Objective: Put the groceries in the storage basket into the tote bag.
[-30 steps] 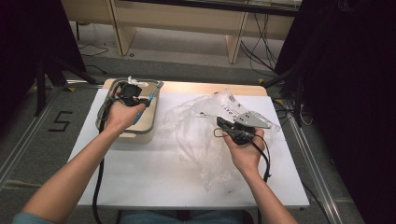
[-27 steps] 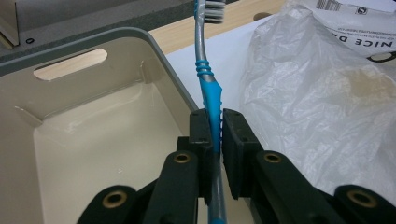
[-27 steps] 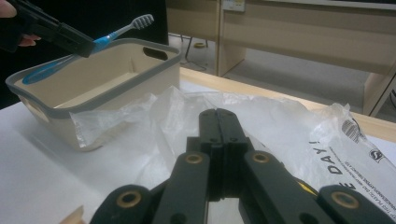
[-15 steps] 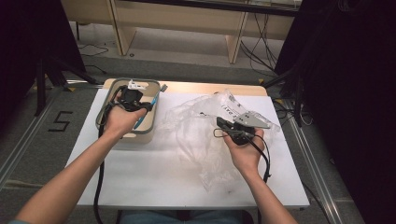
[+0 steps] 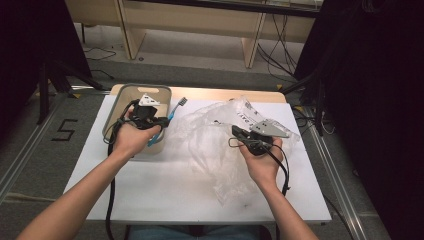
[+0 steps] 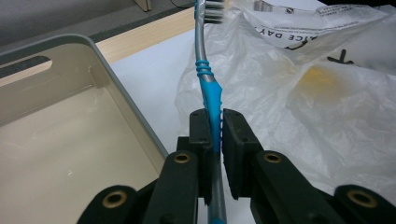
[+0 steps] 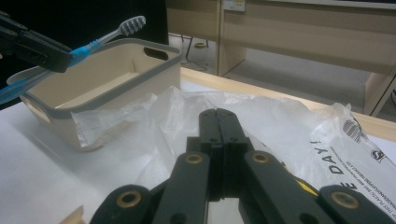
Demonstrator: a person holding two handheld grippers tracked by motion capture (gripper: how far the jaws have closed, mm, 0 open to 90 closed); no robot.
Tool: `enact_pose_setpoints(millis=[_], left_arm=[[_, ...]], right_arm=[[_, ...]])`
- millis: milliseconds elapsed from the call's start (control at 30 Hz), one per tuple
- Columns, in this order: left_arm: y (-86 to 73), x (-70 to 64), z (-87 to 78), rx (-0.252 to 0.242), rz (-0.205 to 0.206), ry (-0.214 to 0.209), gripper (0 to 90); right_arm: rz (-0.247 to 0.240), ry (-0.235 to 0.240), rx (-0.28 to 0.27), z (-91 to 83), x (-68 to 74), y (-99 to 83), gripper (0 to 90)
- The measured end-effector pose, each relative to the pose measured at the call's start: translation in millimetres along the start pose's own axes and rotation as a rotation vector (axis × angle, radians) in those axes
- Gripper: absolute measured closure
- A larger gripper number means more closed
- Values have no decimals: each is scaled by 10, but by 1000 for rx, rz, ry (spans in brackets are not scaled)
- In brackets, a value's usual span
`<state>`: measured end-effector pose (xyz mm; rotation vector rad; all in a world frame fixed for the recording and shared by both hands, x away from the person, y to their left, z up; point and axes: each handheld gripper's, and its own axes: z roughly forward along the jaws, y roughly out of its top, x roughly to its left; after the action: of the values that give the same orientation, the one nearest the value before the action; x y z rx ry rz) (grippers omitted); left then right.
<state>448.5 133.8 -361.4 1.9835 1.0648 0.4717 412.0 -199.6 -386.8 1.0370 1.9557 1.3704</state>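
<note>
- The left gripper [image 6: 214, 126] is clamped on a toothbrush [image 6: 208, 84]; the left gripper view shows both jaws pressed against the blue grip of the handle, the silver neck rising to the bristles at the top edge
- From the high view the same toothbrush [image 5: 167, 120] slants over the right rim of the beige bin [image 5: 114, 107], bristle end pointing away from the person, held above the table [image 5: 165, 190] and not resting on anything; the left gripper [image 5: 161, 125] sits over the bin's near right part
- The right gripper view looks from the side: the toothbrush [image 7: 93, 44] is lifted above the bin [image 7: 116, 79], head higher than the handle; that height cannot be judged from above
- The right gripper [image 7: 218, 122] has its jaws pressed together with nothing seen between them; in the high view the right gripper [image 5: 239, 134] hovers over the crumpled clear plastic bag [image 5: 210, 130], just right of the bin
- The inside of the bin [image 6: 60, 154] is bare in the left gripper view
- Writing on the bag [image 6: 303, 79]: "ICE DAY" in the left gripper view, "E DAY!" in the right gripper view [image 7: 369, 140]; the rest is creased out of reading
- A "5" [image 5: 64, 130] is marked on the floor left of the table
</note>
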Motion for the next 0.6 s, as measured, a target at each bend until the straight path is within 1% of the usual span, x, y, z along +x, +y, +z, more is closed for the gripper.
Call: enact_pose_setpoints(millis=[133, 233, 300, 367, 600], left_arm=[[-18, -74, -24, 4, 14, -27, 824], [-29, -112, -37, 4, 9, -52, 824], [-42, -142, -44, -1, 19, -50, 824], [-65, -178, -51, -1, 25, -61, 824], [-126, -286, -54, 15, 54, -86, 824]], right_arm=[[-1, 2, -3, 0, 2, 1, 900], [0, 2, -3, 0, 3, 1, 900], [1, 3, -1, 1, 5, -1, 900], [0, 3, 0, 1, 5, -1, 900], [0, 4, 1, 9, 8, -4, 900]])
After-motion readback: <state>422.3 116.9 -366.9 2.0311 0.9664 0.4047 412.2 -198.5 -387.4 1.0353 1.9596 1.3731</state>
